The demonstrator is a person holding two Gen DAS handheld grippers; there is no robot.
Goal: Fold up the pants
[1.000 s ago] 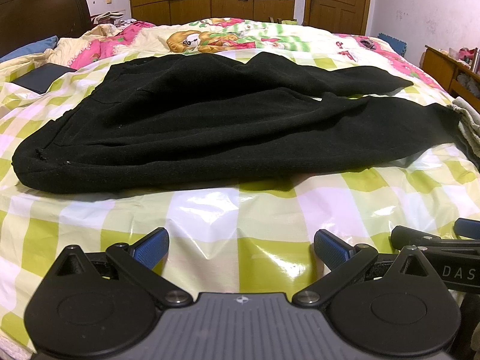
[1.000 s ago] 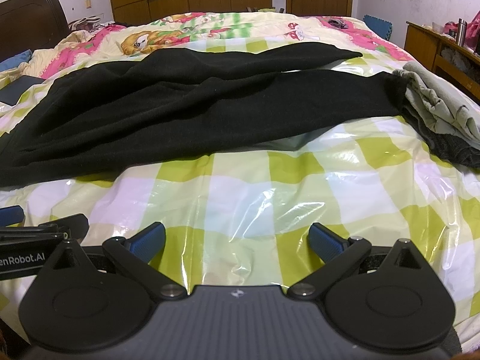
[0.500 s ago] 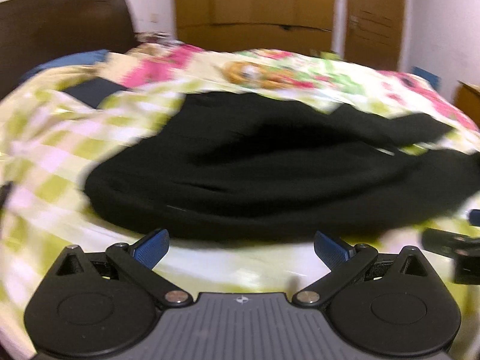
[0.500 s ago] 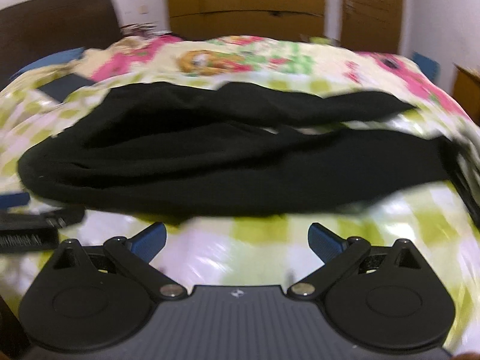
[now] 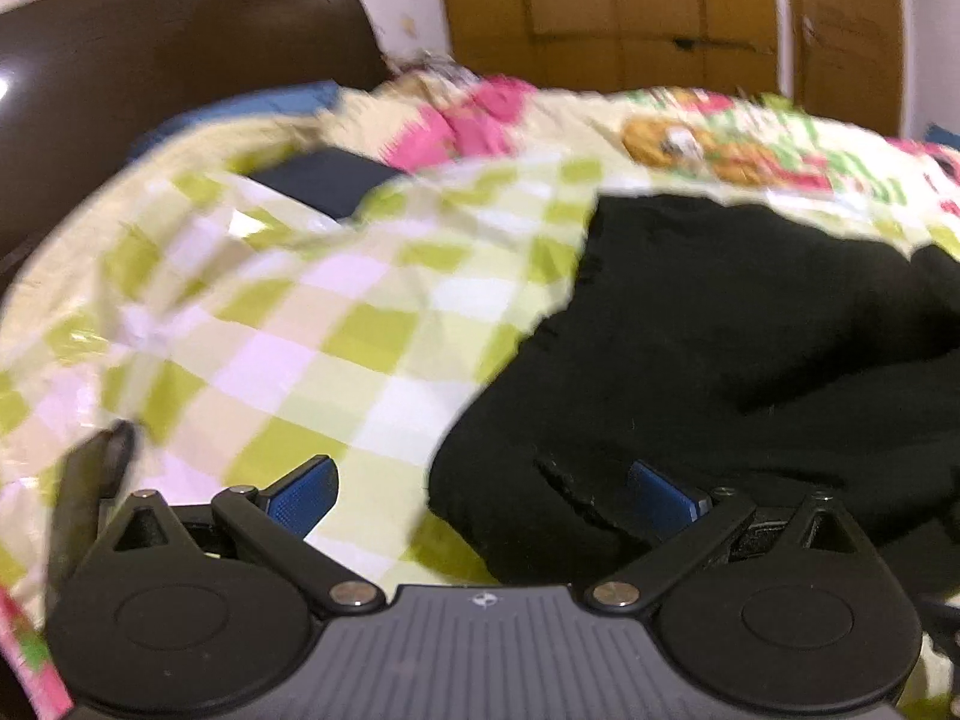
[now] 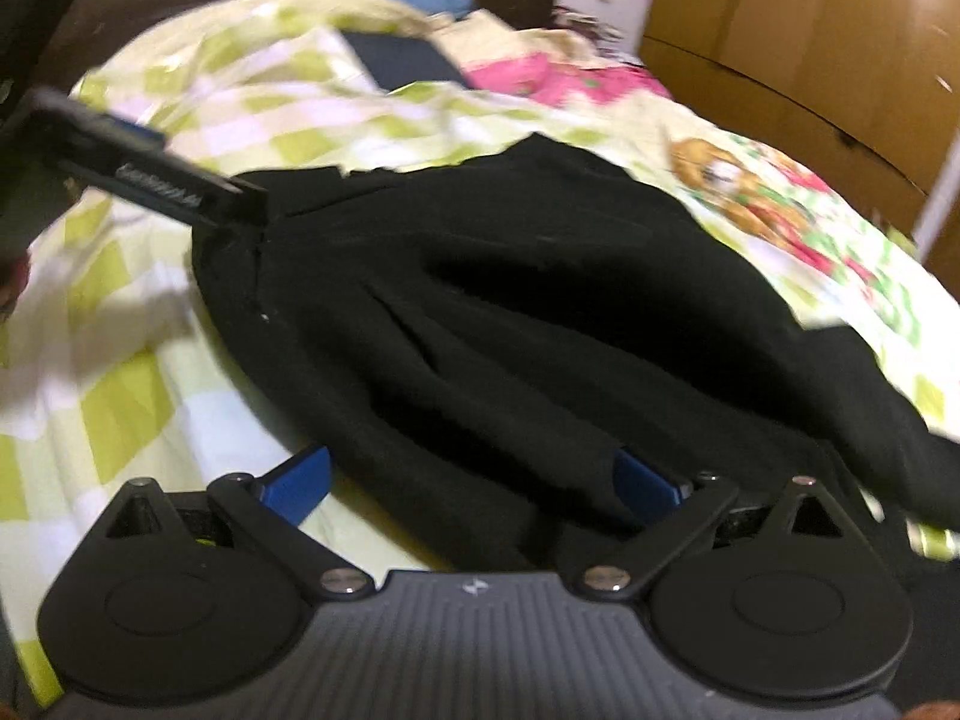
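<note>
Black pants [image 5: 750, 360] lie spread on the checked bed cover [image 5: 300, 330]. In the left wrist view my left gripper [image 5: 483, 495] is open, its blue fingertips straddling the near left end of the pants. In the right wrist view the pants [image 6: 510, 312] fill the middle. My right gripper [image 6: 474, 480] is open over their near edge, and the cloth lies between its fingers. The left gripper also shows in the right wrist view [image 6: 240, 204], reaching the far left corner of the pants. Both views are blurred.
A dark wooden headboard [image 5: 180, 60] stands at the back left, with a blue pillow [image 5: 240, 114] and a dark flat object [image 5: 324, 180] below it. A wooden wardrobe [image 5: 660, 12] stands behind the bed. A flowered quilt [image 5: 720, 138] lies beyond the pants.
Both grippers have swung left and moved in toward the waist end of the pants. The pants now lie between the fingertips of each gripper. Both stay open.
</note>
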